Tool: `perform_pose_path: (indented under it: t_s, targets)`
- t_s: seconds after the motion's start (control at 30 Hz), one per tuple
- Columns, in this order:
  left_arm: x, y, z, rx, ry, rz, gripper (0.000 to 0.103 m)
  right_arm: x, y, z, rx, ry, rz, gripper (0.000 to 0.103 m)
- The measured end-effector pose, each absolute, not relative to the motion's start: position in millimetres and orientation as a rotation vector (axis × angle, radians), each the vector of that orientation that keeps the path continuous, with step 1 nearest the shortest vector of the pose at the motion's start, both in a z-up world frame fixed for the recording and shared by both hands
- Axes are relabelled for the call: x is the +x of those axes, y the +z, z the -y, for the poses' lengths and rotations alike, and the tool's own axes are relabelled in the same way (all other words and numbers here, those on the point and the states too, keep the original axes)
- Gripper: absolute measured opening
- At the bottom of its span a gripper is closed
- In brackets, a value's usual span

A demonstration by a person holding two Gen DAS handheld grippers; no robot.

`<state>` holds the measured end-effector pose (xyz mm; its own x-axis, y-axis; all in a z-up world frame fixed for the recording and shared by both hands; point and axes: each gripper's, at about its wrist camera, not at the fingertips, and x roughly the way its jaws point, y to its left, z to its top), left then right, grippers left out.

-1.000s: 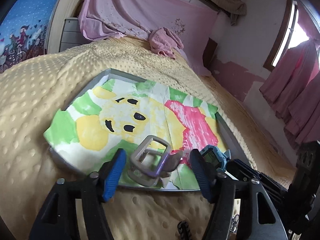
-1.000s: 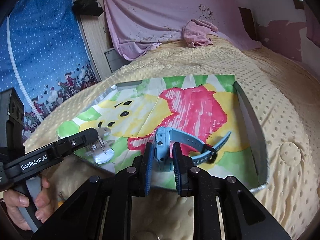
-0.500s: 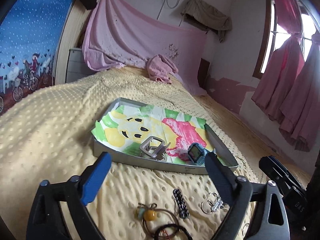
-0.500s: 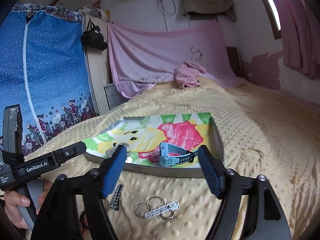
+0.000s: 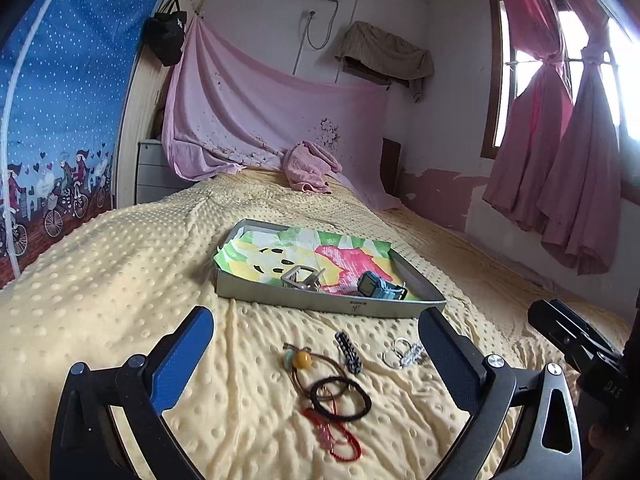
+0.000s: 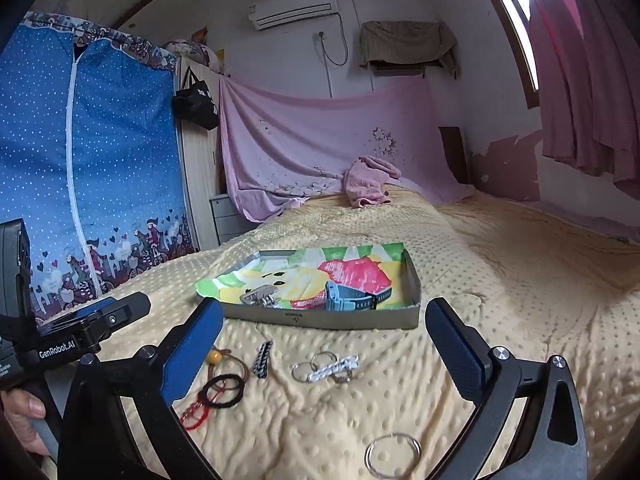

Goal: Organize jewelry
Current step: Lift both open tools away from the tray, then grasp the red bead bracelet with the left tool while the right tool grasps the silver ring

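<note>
Left hand-held gripper [image 5: 316, 352] wide, empty; right hand-held gripper [image 6: 324, 344] wide, empty, above blanket [image 6: 500, 280].

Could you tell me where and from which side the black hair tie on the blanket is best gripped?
I would grip the black hair tie at its free right-hand arc, coming straight down from above. It lies flat as an open loop, and its left side overlaps the brown cord and the red string.
</note>
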<state>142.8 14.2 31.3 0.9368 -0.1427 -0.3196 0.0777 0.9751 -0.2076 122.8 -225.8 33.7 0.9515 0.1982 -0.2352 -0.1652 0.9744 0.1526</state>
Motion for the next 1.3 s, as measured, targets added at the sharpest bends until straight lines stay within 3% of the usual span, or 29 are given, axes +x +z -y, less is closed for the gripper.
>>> perform_pose_path:
  t_s: [0.37, 0.93, 1.0, 1.13, 1.3]
  targets:
    - [113, 12, -8, -0.149, -0.141, -0.372, 0.103, 87, 14, 233, 0.113, 0.137, -0.311, 0.1]
    - [137, -31, 0, -0.145, -0.211, -0.611, 0.103, 104, -30, 253, 0.157, 0.089, -0.552, 0.099]
    - [140, -33, 2, -0.148, -0.231, -0.621, 0.099, 108, -34, 251, 0.159, 0.099, -0.574, 0.099]
    - [144, -36, 9, -0.136, -0.273, -0.638, 0.088, 118, -41, 249, 0.166, 0.125, -0.615, 0.085]
    - [155, -42, 17, -0.134, -0.307, -0.691, 0.08, 137, -52, 245, 0.195, 0.139, -0.688, 0.079]
